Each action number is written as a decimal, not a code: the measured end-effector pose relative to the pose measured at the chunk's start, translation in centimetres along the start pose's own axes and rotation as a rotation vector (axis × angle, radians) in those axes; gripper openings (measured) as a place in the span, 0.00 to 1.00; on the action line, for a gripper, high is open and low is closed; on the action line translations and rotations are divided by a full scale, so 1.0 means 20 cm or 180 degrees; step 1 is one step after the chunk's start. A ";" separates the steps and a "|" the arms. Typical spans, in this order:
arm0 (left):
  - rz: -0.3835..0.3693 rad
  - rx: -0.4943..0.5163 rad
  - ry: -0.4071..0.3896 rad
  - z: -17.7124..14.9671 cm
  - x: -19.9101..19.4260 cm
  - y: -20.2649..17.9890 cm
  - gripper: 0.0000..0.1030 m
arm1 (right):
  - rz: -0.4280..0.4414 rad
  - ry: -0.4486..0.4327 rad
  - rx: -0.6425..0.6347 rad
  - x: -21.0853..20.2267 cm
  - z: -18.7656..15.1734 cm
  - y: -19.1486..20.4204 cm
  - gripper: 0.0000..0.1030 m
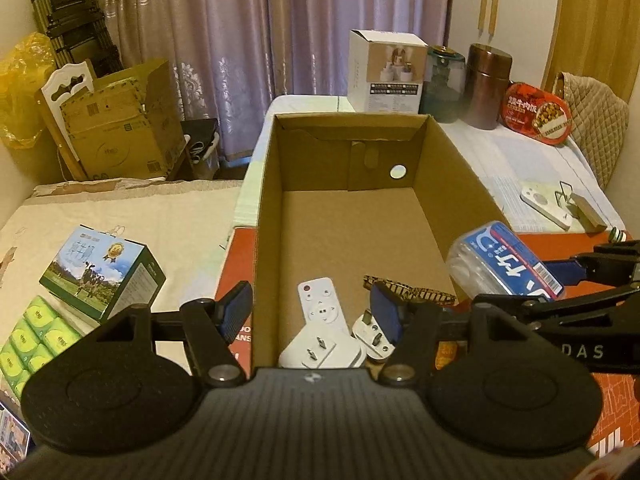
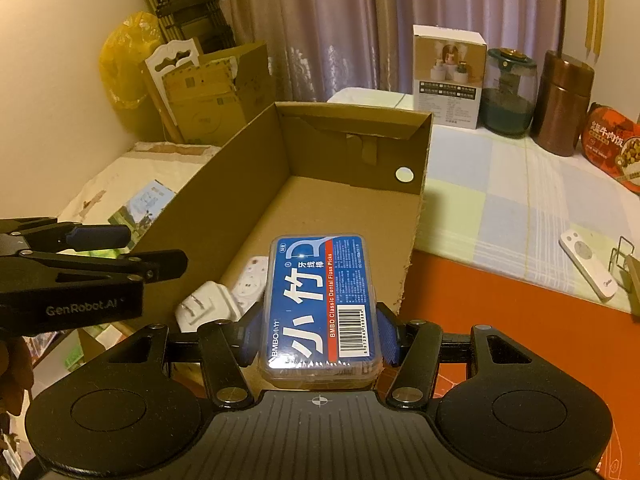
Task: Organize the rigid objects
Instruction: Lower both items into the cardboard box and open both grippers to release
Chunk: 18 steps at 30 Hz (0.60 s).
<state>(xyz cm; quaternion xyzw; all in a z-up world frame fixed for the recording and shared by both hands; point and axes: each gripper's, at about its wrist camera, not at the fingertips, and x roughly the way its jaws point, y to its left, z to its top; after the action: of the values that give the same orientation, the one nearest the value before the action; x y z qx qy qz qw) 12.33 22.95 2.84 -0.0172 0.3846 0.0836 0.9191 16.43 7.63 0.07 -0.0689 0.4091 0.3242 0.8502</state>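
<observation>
right gripper (image 2: 318, 330) pinches the floss pick box (image 2: 320, 304) over the cardboard box's (image 2: 420, 216) near right corner. left gripper (image 1: 312, 312) spread, empty, straddling its left wall. inside: white remote (image 1: 322, 308), plug adapter (image 1: 316, 350).

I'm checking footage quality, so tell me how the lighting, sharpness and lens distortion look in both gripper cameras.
Left wrist view: dim, warm yellowish light; fisheye bends the cardboard box walls and darkens the corners; the far copper canister looks soft. Right wrist view: same warm cast, and the dental floss pick box label is sharp and readable.
</observation>
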 end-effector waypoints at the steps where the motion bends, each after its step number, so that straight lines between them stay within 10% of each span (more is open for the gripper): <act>1: 0.0006 -0.0004 -0.0007 0.00 0.00 0.00 0.59 | -0.0001 -0.0002 -0.0001 0.00 0.00 0.00 0.52; 18: -0.0010 -0.0023 -0.0013 -0.01 -0.02 0.01 0.59 | -0.0010 0.0007 -0.0008 0.00 0.00 0.01 0.52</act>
<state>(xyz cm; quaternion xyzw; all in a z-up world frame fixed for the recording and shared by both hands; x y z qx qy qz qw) 11.86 23.04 3.00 -0.0210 0.3825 0.0835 0.9199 16.26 7.87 0.10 -0.0709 0.4095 0.3233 0.8501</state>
